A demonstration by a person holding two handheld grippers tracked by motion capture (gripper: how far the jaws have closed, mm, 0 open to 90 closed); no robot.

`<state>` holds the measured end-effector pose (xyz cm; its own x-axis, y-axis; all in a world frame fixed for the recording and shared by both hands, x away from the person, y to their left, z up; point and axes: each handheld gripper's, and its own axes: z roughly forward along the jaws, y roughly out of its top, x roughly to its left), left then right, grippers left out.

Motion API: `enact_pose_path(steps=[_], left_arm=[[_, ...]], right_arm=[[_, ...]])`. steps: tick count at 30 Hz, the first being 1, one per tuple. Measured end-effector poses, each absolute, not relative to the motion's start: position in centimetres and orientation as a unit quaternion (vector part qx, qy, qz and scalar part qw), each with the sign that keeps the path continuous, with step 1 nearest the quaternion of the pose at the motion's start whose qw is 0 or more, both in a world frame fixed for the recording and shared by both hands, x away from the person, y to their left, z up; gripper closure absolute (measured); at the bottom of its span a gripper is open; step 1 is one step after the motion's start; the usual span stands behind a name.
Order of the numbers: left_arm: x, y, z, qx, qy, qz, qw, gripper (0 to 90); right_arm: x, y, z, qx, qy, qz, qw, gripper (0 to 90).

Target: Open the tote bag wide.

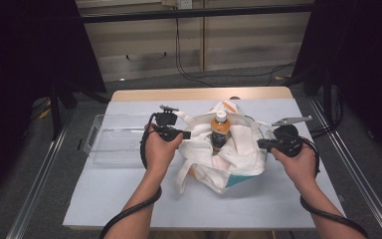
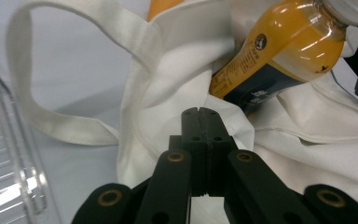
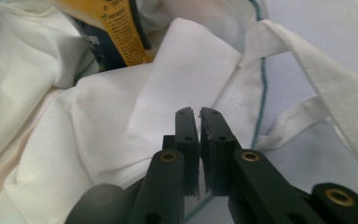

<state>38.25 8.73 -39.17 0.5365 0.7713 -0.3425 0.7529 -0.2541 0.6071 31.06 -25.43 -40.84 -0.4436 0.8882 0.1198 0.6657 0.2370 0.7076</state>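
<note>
Both claws pinch the bag's rim around the standing bottle

The step in hand looks like holding the white tote bag [image 1: 229,154] open or working it down around the orange drink bottle [image 1: 220,130], which stands upright in the bag's mouth at the middle of the surface [image 1: 129,194].

The left claw [image 1: 185,134] has its jaws pressed together with white cloth at their tips, at the bag's left edge. The right claw [image 1: 260,144] is likewise all but closed, apparently nipping a fold at the right edge.

Next, I judge, both hands must draw the rim apart evenly so the bottle does not tip.

The 2 forearms come in from below, claws pointing inward, level. A clear plastic tray [image 1: 114,139] lies left.
</note>
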Motion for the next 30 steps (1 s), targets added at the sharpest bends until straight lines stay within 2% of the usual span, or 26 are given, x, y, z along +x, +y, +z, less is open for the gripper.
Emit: enact_pose_path(steps=[7,30], left_arm=[[37.8,8.5,-41.2,0.792,0.481,-0.002,0.377,90.0],[37.7,8.4,-44.2,0.796,0.492,-0.012,0.354,90.0]], right_arm=[[30.9,-24.5,-41.8,0.493,0.779,0.359,0.144,87.5],[30.5,-24.3,-44.9,0.494,0.784,0.347,0.143,88.5]])
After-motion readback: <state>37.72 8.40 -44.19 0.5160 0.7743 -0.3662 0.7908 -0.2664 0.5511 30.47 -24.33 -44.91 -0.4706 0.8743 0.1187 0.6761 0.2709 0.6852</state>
